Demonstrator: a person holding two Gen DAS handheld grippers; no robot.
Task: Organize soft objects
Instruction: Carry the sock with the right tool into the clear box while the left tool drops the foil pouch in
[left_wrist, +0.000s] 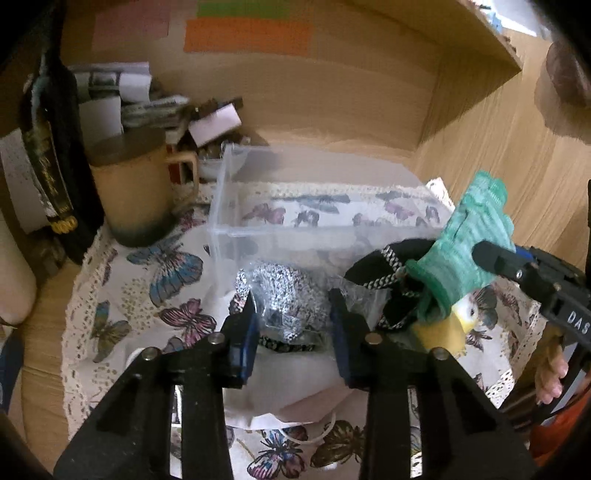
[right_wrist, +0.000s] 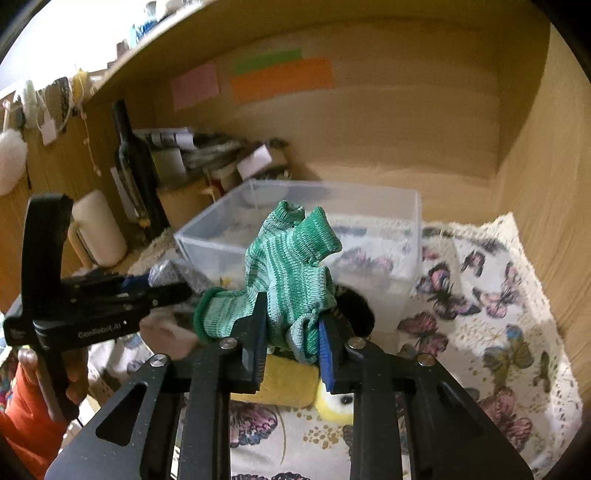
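Note:
My right gripper (right_wrist: 293, 336) is shut on a green knit glove (right_wrist: 291, 266) and holds it up in front of the clear plastic box (right_wrist: 413, 221). The glove also shows in the left wrist view (left_wrist: 465, 243), with the right gripper (left_wrist: 517, 269) at the right. My left gripper (left_wrist: 293, 325) is open around a bagged black-and-white speckled knit item (left_wrist: 284, 291) lying on the butterfly cloth (left_wrist: 155, 280). A black piece with a patterned cord (left_wrist: 384, 266) and a yellow plush toy (left_wrist: 454, 325) lie beside it. The plush toy also shows below the right gripper (right_wrist: 332, 402).
The clear box (left_wrist: 229, 206) stands on the cloth inside a wooden shelf nook. A tan mug (left_wrist: 140, 192), a dark bottle (left_wrist: 51, 155) and stacked small boxes (left_wrist: 155, 103) crowd the back left. A pink block (right_wrist: 166, 332) lies near the left gripper (right_wrist: 92, 306).

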